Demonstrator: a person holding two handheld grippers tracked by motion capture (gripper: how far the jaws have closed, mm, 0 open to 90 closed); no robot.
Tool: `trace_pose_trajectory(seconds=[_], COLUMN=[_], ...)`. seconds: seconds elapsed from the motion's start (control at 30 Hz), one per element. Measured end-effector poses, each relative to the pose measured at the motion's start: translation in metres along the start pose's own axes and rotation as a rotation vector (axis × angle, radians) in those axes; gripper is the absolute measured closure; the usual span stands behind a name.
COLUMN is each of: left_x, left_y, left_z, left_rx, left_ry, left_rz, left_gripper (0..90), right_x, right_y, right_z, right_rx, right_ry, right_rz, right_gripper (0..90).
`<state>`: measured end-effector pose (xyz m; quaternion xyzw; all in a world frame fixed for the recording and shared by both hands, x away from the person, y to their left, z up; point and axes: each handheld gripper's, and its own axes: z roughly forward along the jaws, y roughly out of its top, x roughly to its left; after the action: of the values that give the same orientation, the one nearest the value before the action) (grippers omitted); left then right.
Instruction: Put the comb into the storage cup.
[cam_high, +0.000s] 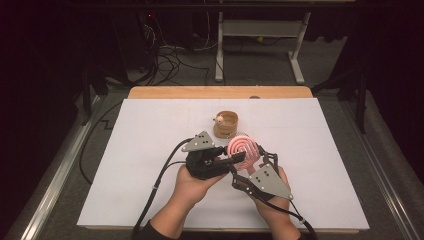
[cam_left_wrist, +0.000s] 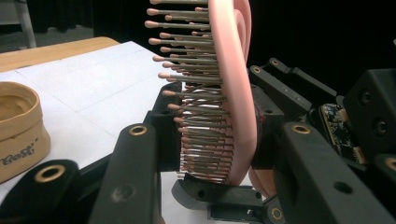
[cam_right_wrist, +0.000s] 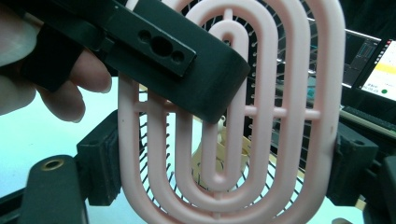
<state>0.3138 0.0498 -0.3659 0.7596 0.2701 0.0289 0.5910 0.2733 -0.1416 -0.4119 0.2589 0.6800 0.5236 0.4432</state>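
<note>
A pink oval hairbrush (cam_high: 243, 149) with a ringed, open back is held up above the white sheet between both grippers. My right gripper (cam_high: 248, 159) comes from the lower right and is shut on it. In the right gripper view its pads press the two long edges of the brush (cam_right_wrist: 289, 116). My left gripper (cam_high: 237, 156) reaches in from the left. In the left gripper view the brush (cam_left_wrist: 233, 93) stands edge-on between its jaws, one pad on the bristles (cam_left_wrist: 187, 84), the other on the back. That left jaw (cam_right_wrist: 187, 60) crosses the brush's back.
A tan paper bowl (cam_high: 226, 123) stands just behind the brush, with something small at its rim. A white sheet (cam_high: 150, 150) covers the wooden table (cam_high: 220, 92). Cables trail off the front edge. A lit monitor (cam_right_wrist: 378, 70) shows in the right gripper view.
</note>
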Motion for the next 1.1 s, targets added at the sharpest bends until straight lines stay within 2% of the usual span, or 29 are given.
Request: trace_pose_trajectory(seconds=[0.57,1.1], left_x=[-0.0031,-0.0044], left_y=[0.0007,0.0031], left_z=[0.0002,-0.0022], left_rx=[-0.007,-0.026], left_ry=[0.007,0.017], left_rz=[0.020,0.030], left_gripper=[62.7,62.8], right_x=[-0.0015,-0.0021], right_y=[0.0005,0.0001], right_z=[0.0001,0.0020], right_rx=[0.002,0.021], right_ry=[0.008,0.031], right_rz=[0.003,0.029], right_gripper=[19.3,17.0])
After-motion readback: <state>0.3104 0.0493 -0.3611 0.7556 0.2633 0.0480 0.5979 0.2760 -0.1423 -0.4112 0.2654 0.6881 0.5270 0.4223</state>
